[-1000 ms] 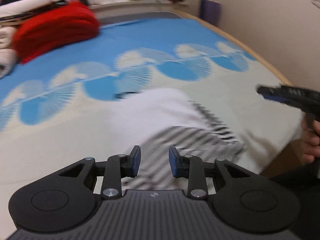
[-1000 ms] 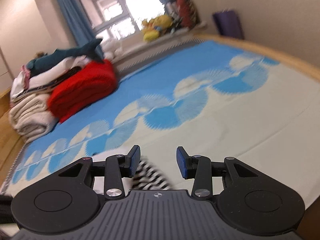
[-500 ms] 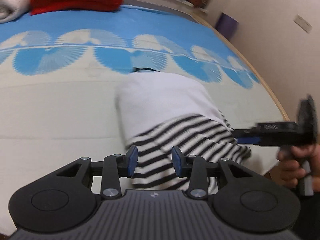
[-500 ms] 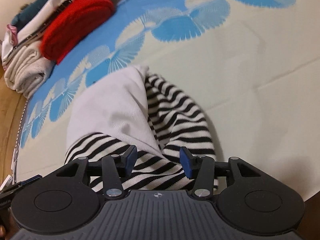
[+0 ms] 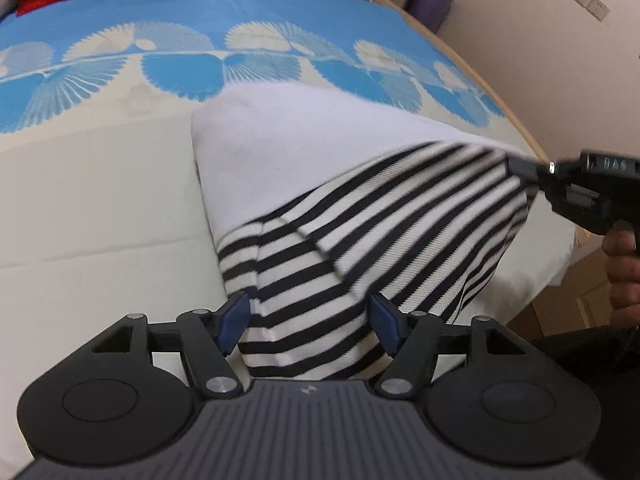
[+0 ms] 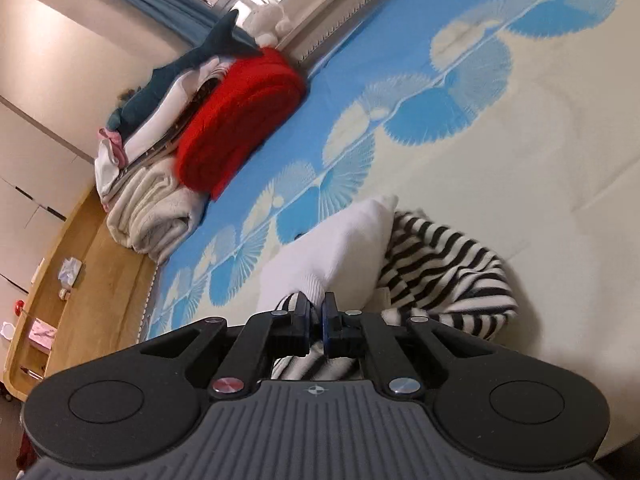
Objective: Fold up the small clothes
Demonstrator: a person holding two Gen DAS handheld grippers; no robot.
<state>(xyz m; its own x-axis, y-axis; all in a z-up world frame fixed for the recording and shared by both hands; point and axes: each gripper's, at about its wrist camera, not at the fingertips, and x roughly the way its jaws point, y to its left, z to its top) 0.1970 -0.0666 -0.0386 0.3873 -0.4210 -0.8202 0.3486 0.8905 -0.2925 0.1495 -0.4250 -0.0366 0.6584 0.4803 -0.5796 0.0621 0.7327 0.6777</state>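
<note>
- The striped top [image 5: 360, 236] lies on the bed [image 5: 100, 200], soft, light, floppy.
- Right gripper [image 6: 316, 312] pinches its edge, jaws clamped on knit.
- Left gripper [image 5: 308, 322] hovers over the hem, jaws apart; the hem corner looks the best place to take hold.

The sweater [image 5: 320, 184] lies on the bed [image 5: 100, 208] near its front edge. The left claw [image 5: 310, 326] is over the sweater's near end; the right claw [image 6: 316, 316] grips its right side. Folded blankets [image 6: 240, 120] are stacked at the far left corner of the bed.
</note>
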